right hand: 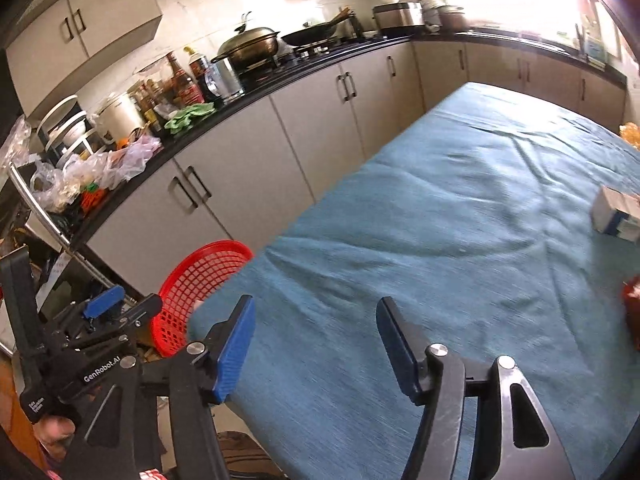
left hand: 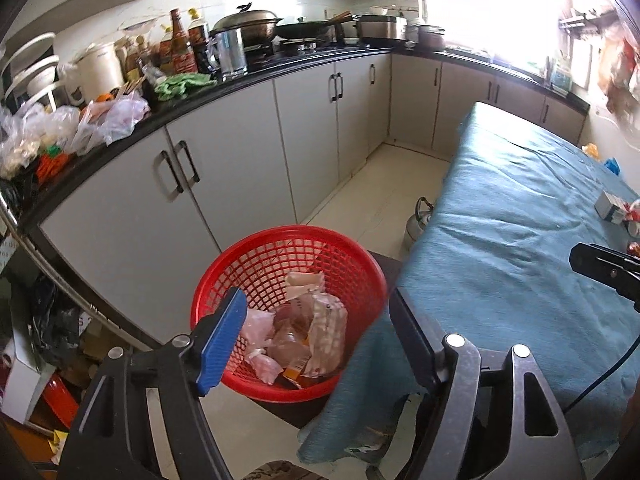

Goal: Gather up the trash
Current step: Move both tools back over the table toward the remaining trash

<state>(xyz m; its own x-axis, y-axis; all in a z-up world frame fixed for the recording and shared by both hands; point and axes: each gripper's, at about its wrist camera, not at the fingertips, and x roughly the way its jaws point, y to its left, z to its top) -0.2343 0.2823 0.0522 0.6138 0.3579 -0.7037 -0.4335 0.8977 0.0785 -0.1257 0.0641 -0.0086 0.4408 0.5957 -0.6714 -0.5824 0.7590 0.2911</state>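
Because the task is to gather rubbish into one place, the layout reads as a clearing job: the table [right hand: 460, 208] under its blue cloth [left hand: 516, 216] carries what is left to pick up, and the red basket [left hand: 256, 264] stands low beside the table's near left corner, on a dark stand, where either hand can drop into it without reaching far. The cloth's corner hangs down just beside the basket rim, touching or nearly so.

The basket holds a loose heap of crumpled wrappers [left hand: 304, 328], pale plastic and printed packets, filling its bottom and lying well below the rim.

On the cloth, the remaining trash sits toward the right edge: a small white and blue box [right hand: 618, 216] and, nearer, a red packet [right hand: 632, 304] cut off by the frame, so its shape is hard to tell. The middle of the cloth is bare.

The left gripper [left hand: 320, 340] hangs directly over the basket with its jaws spread wide and nothing between them, which suits a drop just made or a wait. The right gripper [right hand: 316, 344] is over the table's near edge, likewise released and empty, aimed along the cloth; my guess is it goes for the box or packet next.
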